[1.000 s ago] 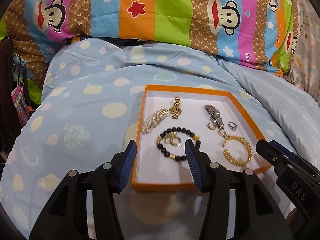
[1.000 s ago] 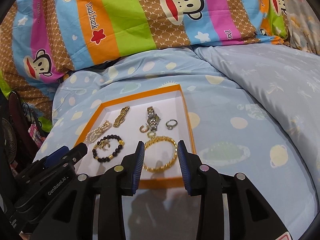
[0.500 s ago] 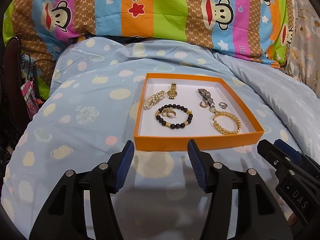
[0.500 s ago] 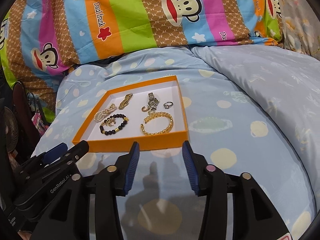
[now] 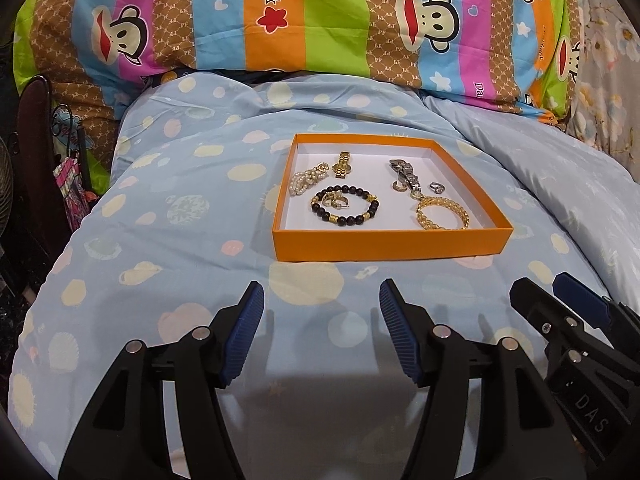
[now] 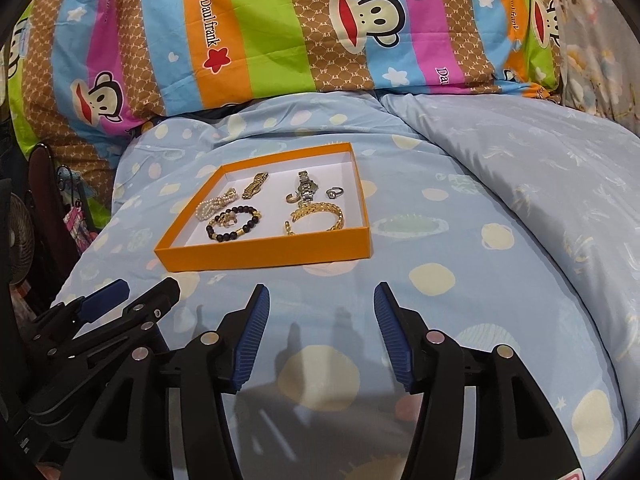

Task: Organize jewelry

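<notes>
An orange tray (image 5: 392, 245) (image 6: 264, 256) with a white floor rests on the blue spotted duvet. Inside lie a pearl bracelet (image 5: 306, 179), a gold watch (image 5: 343, 165), a black bead bracelet (image 5: 345, 210) ringed around gold earrings, a silver watch (image 5: 406, 172), a small ring (image 5: 436, 188) and a gold chain bracelet (image 5: 442, 213) (image 6: 316, 216). My left gripper (image 5: 322, 320) hovers over the duvet, short of the tray's near wall, jaws opening with nothing between them. My right gripper (image 6: 322, 322) hangs beside it, also opening and empty.
A striped monkey-print pillow (image 5: 320, 20) lies behind the tray. The duvet (image 5: 180, 220) drops off at the left toward dark furniture and a hanging bag (image 5: 70, 184). A floral fabric (image 5: 608, 60) shows at the far right.
Both grippers have drawn back from over the tray to the duvet in front of it, and their jaws have spread wider. The jewelry lies where it was.
</notes>
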A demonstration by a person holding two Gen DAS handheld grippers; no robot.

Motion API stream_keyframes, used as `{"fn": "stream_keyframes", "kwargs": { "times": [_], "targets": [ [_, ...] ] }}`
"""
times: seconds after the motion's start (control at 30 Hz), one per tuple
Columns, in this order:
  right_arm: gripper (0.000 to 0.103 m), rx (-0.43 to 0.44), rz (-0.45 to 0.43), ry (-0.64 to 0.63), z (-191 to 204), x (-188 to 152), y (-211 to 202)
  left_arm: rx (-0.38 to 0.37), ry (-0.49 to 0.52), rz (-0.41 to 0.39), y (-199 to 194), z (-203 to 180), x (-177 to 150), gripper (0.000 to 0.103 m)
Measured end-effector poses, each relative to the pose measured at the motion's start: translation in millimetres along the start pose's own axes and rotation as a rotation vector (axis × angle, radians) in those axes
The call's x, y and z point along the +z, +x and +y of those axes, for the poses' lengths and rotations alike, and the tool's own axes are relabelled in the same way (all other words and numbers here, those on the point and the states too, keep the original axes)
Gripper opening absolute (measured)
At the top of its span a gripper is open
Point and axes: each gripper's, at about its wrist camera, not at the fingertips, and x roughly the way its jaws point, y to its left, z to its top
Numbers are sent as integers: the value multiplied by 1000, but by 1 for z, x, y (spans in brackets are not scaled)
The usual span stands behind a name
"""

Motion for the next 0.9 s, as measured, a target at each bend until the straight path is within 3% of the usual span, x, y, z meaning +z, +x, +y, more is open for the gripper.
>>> {"fn": "stream_keyframes", "kwargs": {
  "times": [0.37, 0.6, 0.7, 0.9],
  "targets": [
    [68, -72, 6, -23, 6, -10, -11, 63, 11, 11, -10, -4, -10, 65],
    [85, -103, 1, 4, 2, -14, -16, 109, -23, 6, -15, 2, -14, 76],
    [86, -103, -6, 4, 2, -13, -18, 127, -36, 2, -17, 5, -15, 81],
    [86, -96, 9, 10, 0, -14, -17, 129, -34, 12, -15, 4, -14, 81]
  ]
}}
